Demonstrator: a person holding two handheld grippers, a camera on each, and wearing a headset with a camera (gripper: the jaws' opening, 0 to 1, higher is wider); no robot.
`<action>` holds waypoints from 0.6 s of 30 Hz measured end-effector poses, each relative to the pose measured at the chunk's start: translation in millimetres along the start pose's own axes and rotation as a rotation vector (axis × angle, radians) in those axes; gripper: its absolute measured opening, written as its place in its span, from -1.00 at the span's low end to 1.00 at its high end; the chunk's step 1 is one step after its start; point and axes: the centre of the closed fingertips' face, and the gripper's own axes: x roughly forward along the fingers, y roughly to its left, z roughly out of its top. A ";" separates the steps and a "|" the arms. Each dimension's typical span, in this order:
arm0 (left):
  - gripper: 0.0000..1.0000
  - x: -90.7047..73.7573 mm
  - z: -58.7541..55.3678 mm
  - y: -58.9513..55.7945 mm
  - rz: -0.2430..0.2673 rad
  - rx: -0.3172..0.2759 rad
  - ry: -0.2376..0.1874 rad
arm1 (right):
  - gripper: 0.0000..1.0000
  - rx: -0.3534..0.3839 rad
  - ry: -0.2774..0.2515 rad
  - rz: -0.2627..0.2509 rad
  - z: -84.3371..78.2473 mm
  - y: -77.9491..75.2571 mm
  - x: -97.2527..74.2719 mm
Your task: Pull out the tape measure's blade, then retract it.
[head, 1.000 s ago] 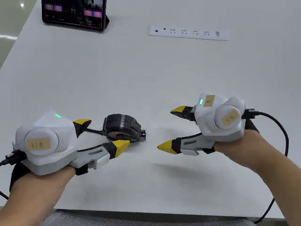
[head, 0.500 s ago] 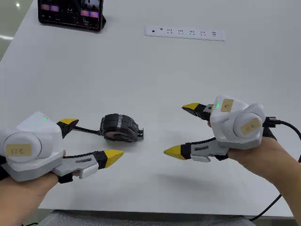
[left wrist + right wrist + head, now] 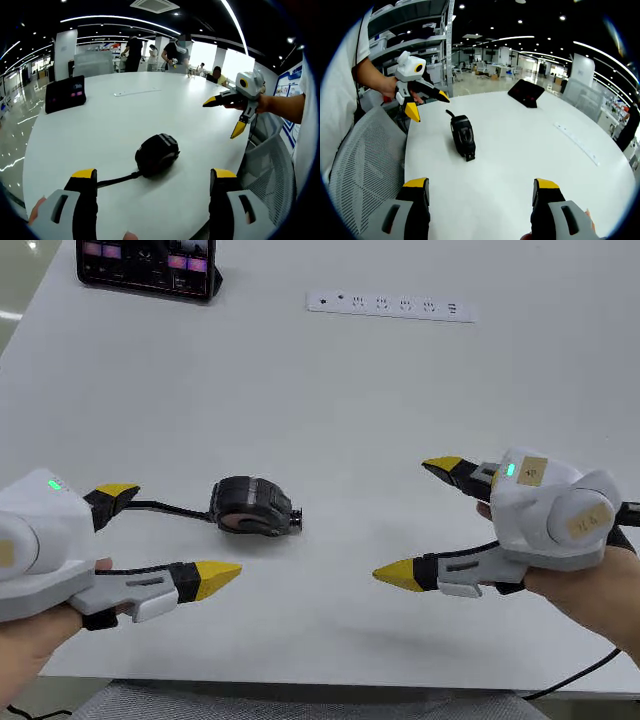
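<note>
Both grippers have drawn outward from the tape measure (image 3: 252,507) over the last second: the left gripper (image 3: 170,532), whose yellow-tipped jaws then stood on either side of it, now sits well off to the left by the near-left edge of the white table (image 3: 330,390), and the right gripper (image 3: 418,520) has slid away to the right. Its claw spread wide with nothing between the jaws, the left gripper has its far tip close beside the black strap (image 3: 165,507) that trails leftward from the tape measure, though whether they touch cannot be told; the right gripper's claw is likewise wide apart and empty, well to the right of the tape measure. Allowing for the camera's small shift, the tape measure has stayed where it was: dark and round, lying on the table left of centre and toward the near edge, between the two grippers and touched by neither, its blade wound in with only the end tab (image 3: 297,521) showing at its right end. From the left gripper view it lies just ahead of the gap between that gripper's own jaws, with the right gripper beyond it to the right; from the right gripper view it lies farther out, tab end toward the camera. At the far side of the table lies a white power strip (image 3: 388,306) and, to its left, a dark tablet (image 3: 148,265) stands propped with its screen lit
</note>
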 end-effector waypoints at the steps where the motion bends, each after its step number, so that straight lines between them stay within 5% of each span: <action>1: 0.85 -0.9 -0.7 0.4 -0.001 0.006 0.003 | 0.69 0.011 0.000 0.001 -0.9 0.5 -1.9; 8: 0.97 -9.3 -3.1 6.3 0.006 0.055 0.010 | 0.82 0.058 -0.008 -0.012 -7.1 1.2 -15.5; 18: 0.98 -16.6 -7.5 -0.5 -0.027 0.136 0.035 | 0.93 0.084 -0.012 -0.027 -10.9 2.8 -30.1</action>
